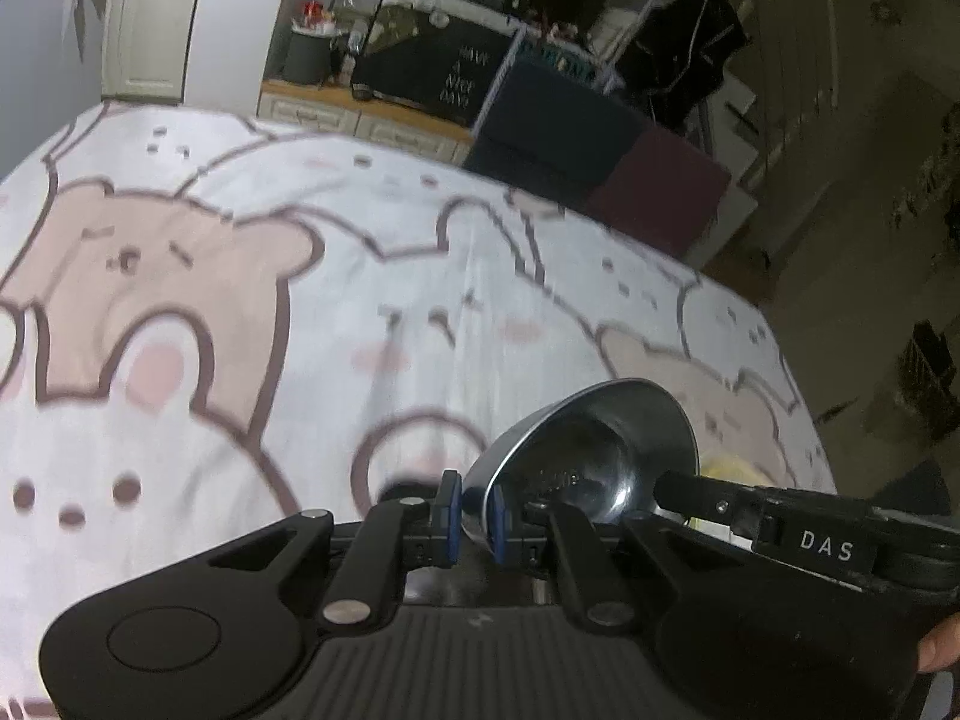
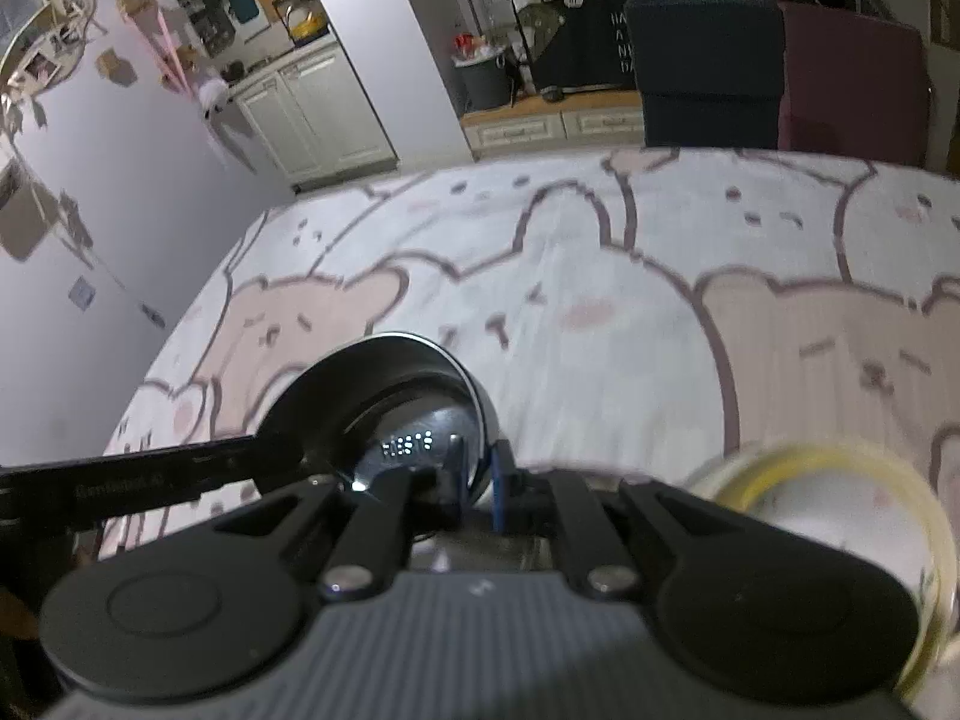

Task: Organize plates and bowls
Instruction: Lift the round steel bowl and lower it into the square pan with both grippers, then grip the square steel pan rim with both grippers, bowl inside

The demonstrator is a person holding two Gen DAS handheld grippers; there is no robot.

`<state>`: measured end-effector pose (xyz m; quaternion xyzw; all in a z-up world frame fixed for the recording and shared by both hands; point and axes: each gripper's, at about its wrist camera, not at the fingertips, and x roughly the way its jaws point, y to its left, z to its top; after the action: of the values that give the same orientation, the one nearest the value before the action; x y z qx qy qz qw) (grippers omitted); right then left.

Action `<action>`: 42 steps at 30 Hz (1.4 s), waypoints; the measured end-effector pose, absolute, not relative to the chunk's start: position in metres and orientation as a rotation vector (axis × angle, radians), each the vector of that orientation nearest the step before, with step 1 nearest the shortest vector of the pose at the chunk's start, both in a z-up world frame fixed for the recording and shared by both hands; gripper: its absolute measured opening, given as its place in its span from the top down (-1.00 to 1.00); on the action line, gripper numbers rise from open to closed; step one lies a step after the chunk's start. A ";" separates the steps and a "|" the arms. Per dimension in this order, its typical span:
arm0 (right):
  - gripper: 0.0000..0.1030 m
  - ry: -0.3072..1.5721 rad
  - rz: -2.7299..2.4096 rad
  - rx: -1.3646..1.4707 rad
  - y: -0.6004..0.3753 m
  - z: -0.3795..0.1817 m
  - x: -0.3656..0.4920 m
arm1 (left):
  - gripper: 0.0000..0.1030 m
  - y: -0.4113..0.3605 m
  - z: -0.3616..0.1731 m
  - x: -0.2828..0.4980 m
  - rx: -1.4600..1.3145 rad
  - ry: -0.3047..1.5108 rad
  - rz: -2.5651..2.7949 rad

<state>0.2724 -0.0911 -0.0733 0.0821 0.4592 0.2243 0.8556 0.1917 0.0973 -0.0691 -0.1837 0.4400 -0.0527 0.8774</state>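
Note:
A shiny steel bowl (image 1: 591, 456) is held tilted above the bear-print tablecloth (image 1: 252, 276). My left gripper (image 1: 473, 516) is shut on its near rim, blue pads on either side of the rim. My right gripper (image 2: 477, 489) is shut on the rim of the same steel bowl (image 2: 399, 396) from the opposite side. Each view shows the other gripper's black finger reaching to the bowl, on the right of the left wrist view (image 1: 750, 504) and on the left of the right wrist view (image 2: 150, 477). A white bowl with a yellow rim (image 2: 840, 516) sits low at the right, beside my right gripper.
The tablecloth (image 2: 600, 276) covers a large table. Behind its far edge stand a dark blue box (image 1: 552, 120) and a maroon box (image 1: 660, 192). A grey wall (image 2: 90, 240) runs along the table's left side. The table's right edge (image 1: 798, 372) drops to the dark floor.

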 end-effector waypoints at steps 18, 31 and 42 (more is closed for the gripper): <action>0.86 1.069 0.497 0.051 -0.070 -0.120 0.248 | 0.80 0.089 -0.120 0.189 -0.302 1.077 -0.106; 0.89 1.106 0.484 0.064 -0.061 -0.129 0.255 | 0.80 0.088 -0.129 0.199 -0.259 1.096 -0.075; 0.90 1.143 0.459 0.060 -0.053 -0.146 0.268 | 0.79 0.085 -0.135 0.207 -0.223 1.105 -0.075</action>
<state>0.2677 -0.0534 -0.1457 0.0282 0.5358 0.2155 0.8159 0.2065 0.0851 -0.1351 -0.1054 0.5238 -0.0354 0.8446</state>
